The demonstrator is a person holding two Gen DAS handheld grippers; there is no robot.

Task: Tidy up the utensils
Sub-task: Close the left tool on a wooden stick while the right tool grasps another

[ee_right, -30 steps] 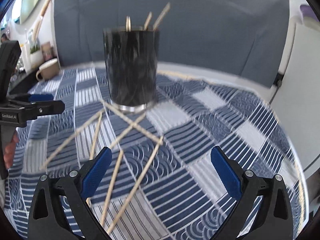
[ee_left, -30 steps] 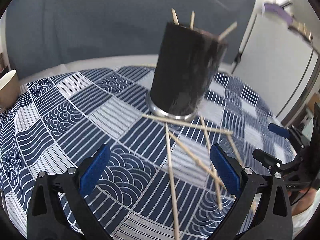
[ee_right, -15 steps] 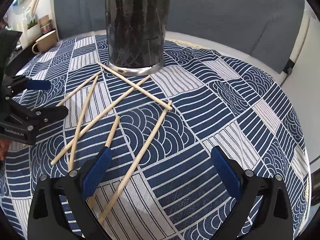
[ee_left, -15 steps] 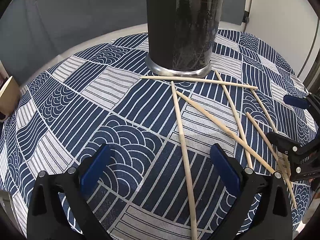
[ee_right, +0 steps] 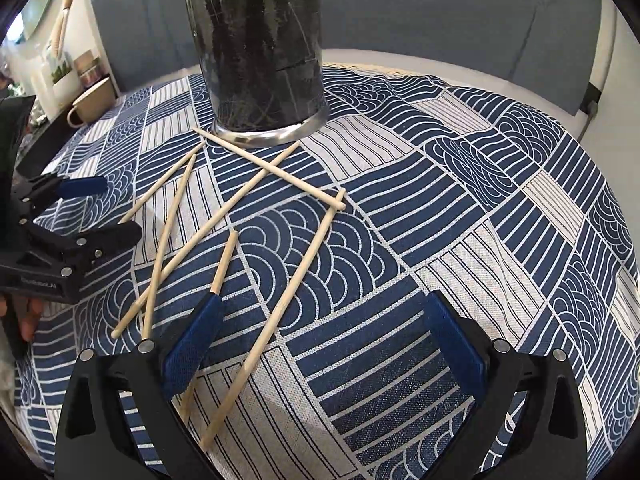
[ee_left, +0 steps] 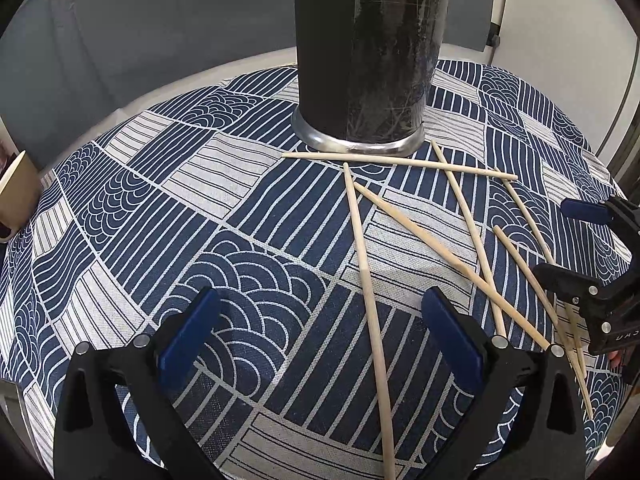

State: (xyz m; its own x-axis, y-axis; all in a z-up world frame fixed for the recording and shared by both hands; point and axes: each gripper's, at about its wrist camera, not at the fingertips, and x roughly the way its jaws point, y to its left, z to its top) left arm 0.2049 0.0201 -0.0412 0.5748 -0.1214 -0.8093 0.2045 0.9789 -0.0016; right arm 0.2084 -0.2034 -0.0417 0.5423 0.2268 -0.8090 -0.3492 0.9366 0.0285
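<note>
Both the left gripper [ee_left: 320,332] and the right gripper [ee_right: 320,336] have their blue-padded jaws spread wide with nothing between them, hovering just above the table draped in a blue-and-white patterned cloth [ee_left: 168,208]. Six loose pale wooden chopsticks [ee_right: 296,276] lie crisscrossed on the cloth in front of the tall dark cylindrical holder with a shiny metal base [ee_left: 360,60], which stands upright toward the table's far edge, one stick touching its base. A beige mug [ee_right: 90,102] sits near the far left edge.
</note>
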